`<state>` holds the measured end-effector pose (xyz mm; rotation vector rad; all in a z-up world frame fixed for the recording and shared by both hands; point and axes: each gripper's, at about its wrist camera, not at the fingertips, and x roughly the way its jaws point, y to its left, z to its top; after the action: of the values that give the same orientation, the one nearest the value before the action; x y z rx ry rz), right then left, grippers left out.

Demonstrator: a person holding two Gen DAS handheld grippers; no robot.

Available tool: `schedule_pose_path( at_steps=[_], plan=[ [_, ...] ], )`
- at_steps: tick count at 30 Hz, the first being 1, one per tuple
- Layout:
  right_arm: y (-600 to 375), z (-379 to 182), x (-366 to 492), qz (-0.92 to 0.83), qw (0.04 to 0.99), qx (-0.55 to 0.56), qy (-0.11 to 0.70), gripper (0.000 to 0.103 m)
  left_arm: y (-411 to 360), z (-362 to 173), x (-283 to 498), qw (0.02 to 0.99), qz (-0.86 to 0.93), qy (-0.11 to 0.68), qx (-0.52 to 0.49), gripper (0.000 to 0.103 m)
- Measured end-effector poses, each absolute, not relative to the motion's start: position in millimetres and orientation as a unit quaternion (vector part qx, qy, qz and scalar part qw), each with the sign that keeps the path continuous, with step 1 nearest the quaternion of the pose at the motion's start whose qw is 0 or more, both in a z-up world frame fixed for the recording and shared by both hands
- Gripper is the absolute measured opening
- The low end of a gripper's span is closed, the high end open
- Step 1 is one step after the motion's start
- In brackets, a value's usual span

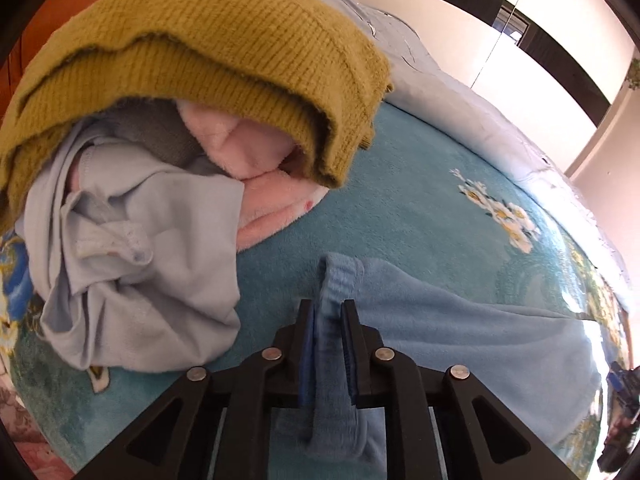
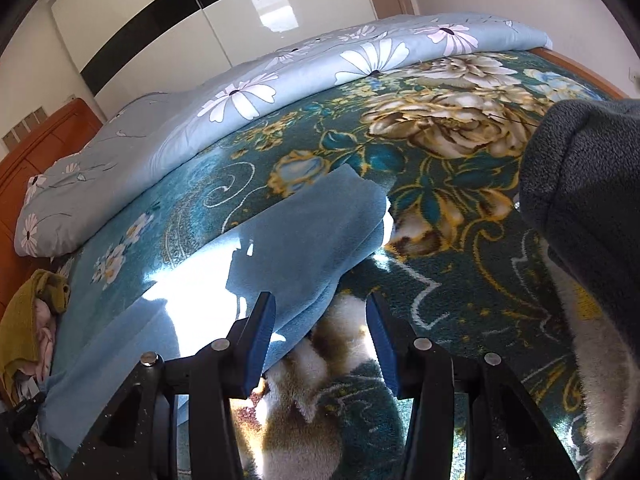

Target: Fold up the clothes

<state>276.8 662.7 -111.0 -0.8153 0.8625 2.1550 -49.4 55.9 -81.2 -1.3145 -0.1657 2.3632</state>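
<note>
Ahead, clothes pile near left tool, clamped on blue garment; right tool apart, seemingly empty.

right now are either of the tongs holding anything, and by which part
The left tongs are shut on the blue fleece garment, pinching a bunched edge of it. The right tongs are open and hold nothing.

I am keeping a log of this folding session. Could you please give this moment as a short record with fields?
surface: bed with teal floral blanket
garment in work: light blue fleece garment, lying flat on the blanket
left gripper: shut on a bunched edge of the garment
right gripper: open, beside the garment's edge, holding nothing
pile beside: mustard knit sweater on top, pink fleece and pale blue cloth under it
also near: dark grey fleece at right
</note>
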Motion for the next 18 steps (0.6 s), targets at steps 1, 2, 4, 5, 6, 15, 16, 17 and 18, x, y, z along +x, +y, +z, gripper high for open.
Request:
schedule_pose_path(
  at_steps=[1,2,4,5,6,15,16,17,18],
  plan=[
    [667.0,-112.7,277.1,0.824,0.336,-0.306,0.337,0.049,51.3,-79.7,-45.9,0.216,0.851,-0.068,-0.474,0.021],
    [671.4,-114.4,277.3,0.823,0.339,-0.300,0.344,0.049,46.5,-78.6,-41.7,0.216,0.851,-0.075,-0.472,0.023],
    [681.6,-119.3,277.7,0.819,0.339,-0.286,0.365,0.049,37.5,-72.0,-30.0,0.215,0.855,-0.082,-0.465,0.024],
    [686.5,-122.0,278.7,0.814,0.340,-0.277,0.381,0.049,35.6,-70.4,-27.7,0.215,0.857,-0.083,-0.462,0.024],
    [691.3,-124.5,279.9,0.809,0.340,-0.267,0.398,0.049,36.3,-69.6,-28.7,0.215,0.858,-0.085,-0.459,0.024],
    [694.8,-107.4,264.7,0.815,0.344,-0.250,0.394,0.007,42.8,-69.2,-46.2,0.219,0.857,-0.125,-0.449,0.026],
    [689.1,-95.0,258.9,0.826,0.341,-0.250,0.372,0.007,39.1,-68.3,-44.4,0.218,0.856,-0.131,-0.450,0.025],
    [678.2,-78.0,251.2,0.843,0.334,-0.248,0.342,0.007,35.3,-67.4,-42.4,0.217,0.855,-0.136,-0.451,0.026],
    [666.7,-60.5,243.3,0.859,0.327,-0.245,0.310,0.007,31.7,-66.8,-40.1,0.216,0.855,-0.141,-0.451,0.026]
  ],
)
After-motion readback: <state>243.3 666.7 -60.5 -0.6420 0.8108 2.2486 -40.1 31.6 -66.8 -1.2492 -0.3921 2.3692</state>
